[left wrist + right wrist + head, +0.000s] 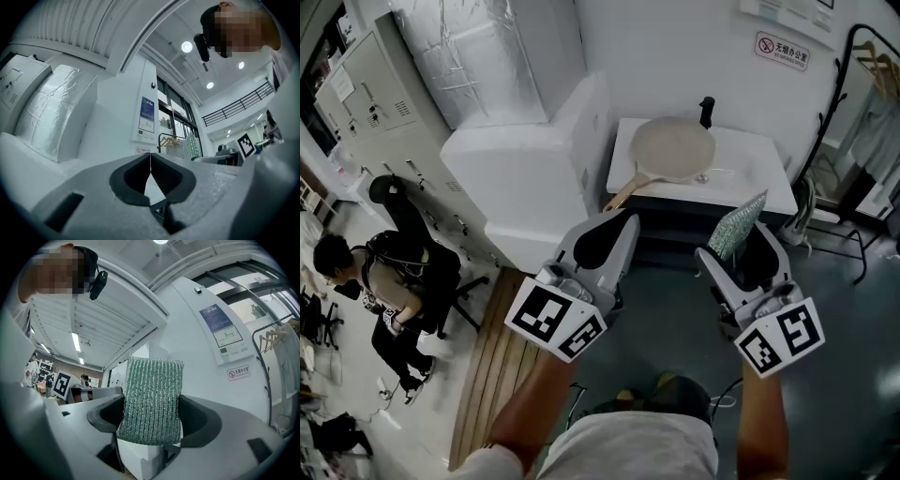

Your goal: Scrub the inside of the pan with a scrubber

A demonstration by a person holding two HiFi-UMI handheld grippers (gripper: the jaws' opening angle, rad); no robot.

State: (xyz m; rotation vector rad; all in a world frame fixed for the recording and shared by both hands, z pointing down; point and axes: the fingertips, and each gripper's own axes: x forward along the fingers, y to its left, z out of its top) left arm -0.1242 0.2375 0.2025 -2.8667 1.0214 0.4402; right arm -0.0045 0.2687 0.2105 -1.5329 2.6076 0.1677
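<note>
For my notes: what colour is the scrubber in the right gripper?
Green rectangular mesh scrubber, with silvery glints; clearest in the right gripper view.

The right claw (151,420) is clamped on a green, glittery scrubber (151,399). The scrubber stands upright between the two dark jaws, its top edge well above them. Behind it is a white wall with a blue-headed poster (221,333) and a small red-and-white sign (237,372). At far right stands a black clothes rack (269,380) with hangers.

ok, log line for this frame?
left gripper: shut, empty | right gripper: shut on scrubber | pan: on white counter, not reached
</note>
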